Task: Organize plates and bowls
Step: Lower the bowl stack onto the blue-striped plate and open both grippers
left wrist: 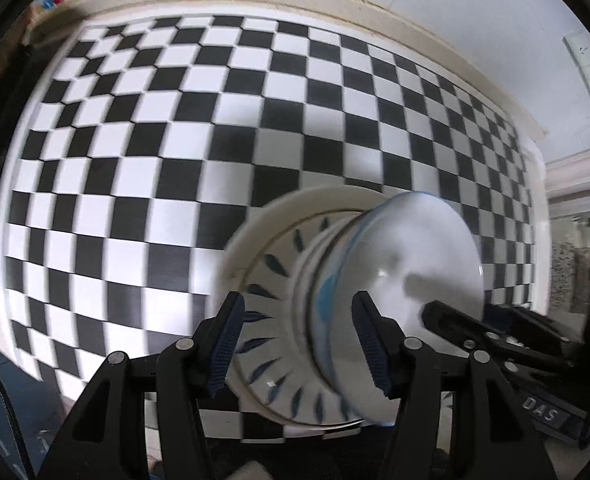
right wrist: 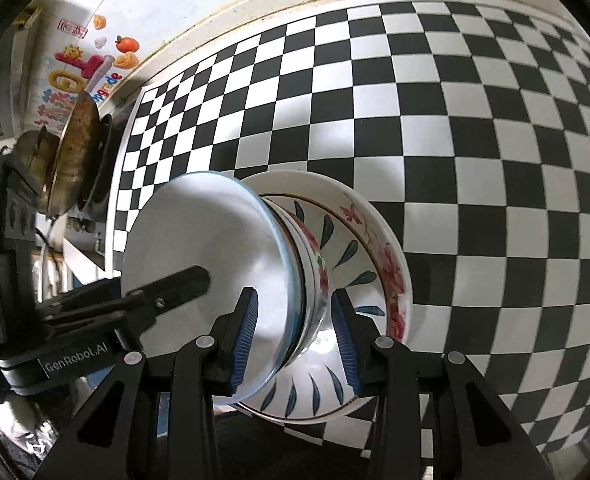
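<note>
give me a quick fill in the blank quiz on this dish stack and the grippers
1. The stack of dishes stands on a black and white ____ surface.
2. The topmost piece of the stack is a clear ____ plate.
3. The jaws of the left gripper and the right gripper are both ____, one finger on each side of the stack.
4. The flower-patterned bowl sits on the leaf-patterned plate, which rests in a plate with ____ flowers on its rim.

Missing words: checkered; glass; open; red
</note>
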{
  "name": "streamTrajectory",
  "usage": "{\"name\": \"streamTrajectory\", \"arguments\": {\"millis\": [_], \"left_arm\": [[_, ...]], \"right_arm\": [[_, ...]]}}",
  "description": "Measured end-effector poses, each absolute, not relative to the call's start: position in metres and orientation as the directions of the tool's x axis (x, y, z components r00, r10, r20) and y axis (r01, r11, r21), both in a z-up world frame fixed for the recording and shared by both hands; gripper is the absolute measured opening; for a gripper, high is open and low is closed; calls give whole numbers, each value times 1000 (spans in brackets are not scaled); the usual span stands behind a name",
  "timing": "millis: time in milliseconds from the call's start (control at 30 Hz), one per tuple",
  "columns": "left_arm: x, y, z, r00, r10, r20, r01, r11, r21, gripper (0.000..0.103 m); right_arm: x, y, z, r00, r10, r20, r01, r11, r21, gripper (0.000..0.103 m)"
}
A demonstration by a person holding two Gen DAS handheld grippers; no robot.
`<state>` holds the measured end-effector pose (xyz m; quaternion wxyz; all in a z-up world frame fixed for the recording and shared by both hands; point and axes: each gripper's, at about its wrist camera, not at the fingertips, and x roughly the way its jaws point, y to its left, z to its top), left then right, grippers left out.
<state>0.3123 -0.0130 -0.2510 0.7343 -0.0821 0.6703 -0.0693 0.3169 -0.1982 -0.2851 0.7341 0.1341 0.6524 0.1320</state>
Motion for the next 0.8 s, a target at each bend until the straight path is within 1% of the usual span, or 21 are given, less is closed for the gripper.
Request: {"name": "streamTrajectory", "arguments": {"millis": [33, 67, 100, 133, 200, 267, 300, 367, 433, 500, 633, 800], "left_arm": [[311, -12, -247, 105, -201, -974, -2, 979, -202, 54], [310, -11, -244, 122, -186, -975, 4, 982, -187, 55], [309, -10, -241, 135, -167, -977, 12, 986, -167, 58], [307, -9, -237, 150, -154, -977, 23, 988, -152, 60], [306, -8, -232, 172, -138, -975, 31, 990, -135, 73], [304, -5, -227, 195, -130, -972, 40, 991, -124, 74], [303, -5, -225, 202, -124, -971, 45, 992, -118, 79], [302, -4, -220, 218, -125, -968, 59, 992, -115, 89], [299, -5, -213, 237, -123, -964, 70, 992, -109, 90], [296, -7, -204, 264, -121, -957, 84, 991, -102, 93], [286, -10, -184, 301, -127, -945, 108, 989, -98, 93], [261, -12, -144, 383, -117, -916, 110, 991, -80, 93]], "right_arm": [[316, -197, -282, 123, 354, -927, -25, 935, 354, 48], [314, -196, -277, 137, 330, -934, -32, 944, 329, 55], [312, -194, -273, 148, 313, -938, -37, 950, 311, 61], [311, -194, -269, 157, 300, -941, -39, 954, 298, 64], [308, -193, -261, 177, 281, -943, -37, 960, 279, 77], [305, -192, -254, 197, 263, -945, -28, 965, 262, 82], [303, -192, -250, 210, 252, -945, -21, 967, 253, 84], [299, -191, -241, 234, 233, -944, -12, 972, 237, 85], [294, -191, -232, 262, 205, -943, 3, 977, 213, 86], [290, -189, -223, 285, 180, -941, 9, 982, 190, 88], [278, -191, -202, 337, 141, -931, 31, 986, 161, 89], [251, -191, -167, 406, 121, -906, 33, 989, 147, 90]]}}
